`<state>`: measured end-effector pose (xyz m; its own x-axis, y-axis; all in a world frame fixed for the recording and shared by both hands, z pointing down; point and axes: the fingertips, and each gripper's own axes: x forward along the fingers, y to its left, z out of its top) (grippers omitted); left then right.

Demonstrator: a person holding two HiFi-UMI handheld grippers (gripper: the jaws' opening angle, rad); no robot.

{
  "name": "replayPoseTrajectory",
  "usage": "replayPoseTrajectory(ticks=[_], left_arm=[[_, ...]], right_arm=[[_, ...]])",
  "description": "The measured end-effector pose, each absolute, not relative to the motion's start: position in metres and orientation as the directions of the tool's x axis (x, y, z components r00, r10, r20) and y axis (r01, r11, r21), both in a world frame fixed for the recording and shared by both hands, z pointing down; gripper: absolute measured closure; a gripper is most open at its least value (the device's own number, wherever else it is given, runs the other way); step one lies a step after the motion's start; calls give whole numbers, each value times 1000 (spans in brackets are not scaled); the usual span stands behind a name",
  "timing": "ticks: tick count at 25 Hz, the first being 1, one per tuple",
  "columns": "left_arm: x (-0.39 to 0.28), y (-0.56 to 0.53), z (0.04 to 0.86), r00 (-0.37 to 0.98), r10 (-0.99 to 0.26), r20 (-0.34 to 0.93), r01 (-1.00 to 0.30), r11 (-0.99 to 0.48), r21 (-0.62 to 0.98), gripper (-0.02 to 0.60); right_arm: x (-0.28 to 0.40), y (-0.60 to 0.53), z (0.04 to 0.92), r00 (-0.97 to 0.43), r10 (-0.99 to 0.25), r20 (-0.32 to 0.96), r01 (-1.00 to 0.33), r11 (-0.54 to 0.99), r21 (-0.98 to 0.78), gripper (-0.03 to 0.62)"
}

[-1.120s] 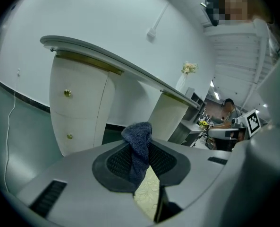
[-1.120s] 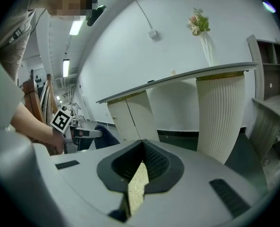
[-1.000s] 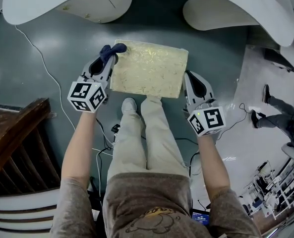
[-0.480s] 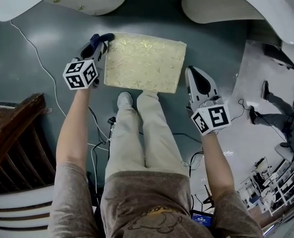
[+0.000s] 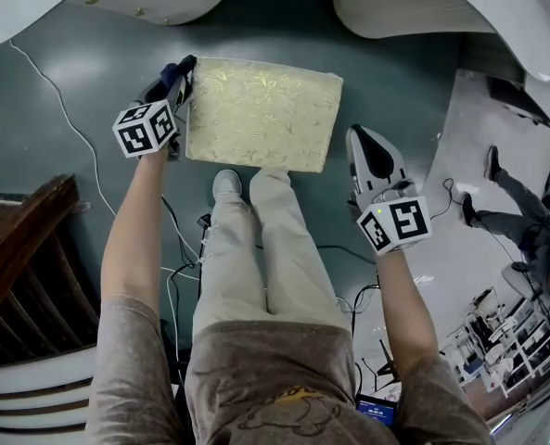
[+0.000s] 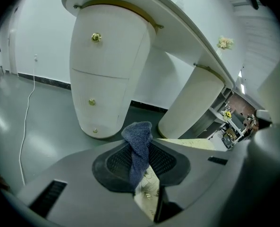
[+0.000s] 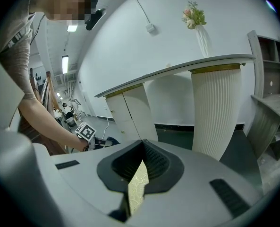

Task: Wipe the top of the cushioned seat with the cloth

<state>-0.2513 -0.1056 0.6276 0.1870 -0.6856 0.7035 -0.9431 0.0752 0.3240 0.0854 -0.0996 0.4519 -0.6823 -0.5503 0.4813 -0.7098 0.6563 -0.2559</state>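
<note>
Left hand-held gripper (image 5: pixel 175 80) clenched on dark blue terry cloth (image 6: pixel 139 150), at upper-left corner of pale gold brocade cushioned seat (image 5: pixel 261 114). Seat's long axis runs toward frame right. Right hand-held gripper (image 5: pixel 360 142) closed, empty, beside right edge.

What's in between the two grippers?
The pale gold patterned cushioned seat sits between the left gripper and right gripper, as the head view shows.
</note>
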Motion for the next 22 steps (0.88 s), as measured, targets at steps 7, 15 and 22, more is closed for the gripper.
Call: replayPoseTrajectory(ticks=[7,15,22], left_arm=[[-234,-109,636,236,-645,727,-941,35,336,486],[-195,-121,639,293,-618,730,-932,-14,362,488],[-155,-130,635,348,-601,719,-922,-79,380,488]], right_arm=[[82,-103,455,-681,-549,484,-712,651,-263,597],[86,-105,459,-673,-557,487,-721,639,-267,597],[94,-104,461,-660,-572,487,-737,618,-273,597]])
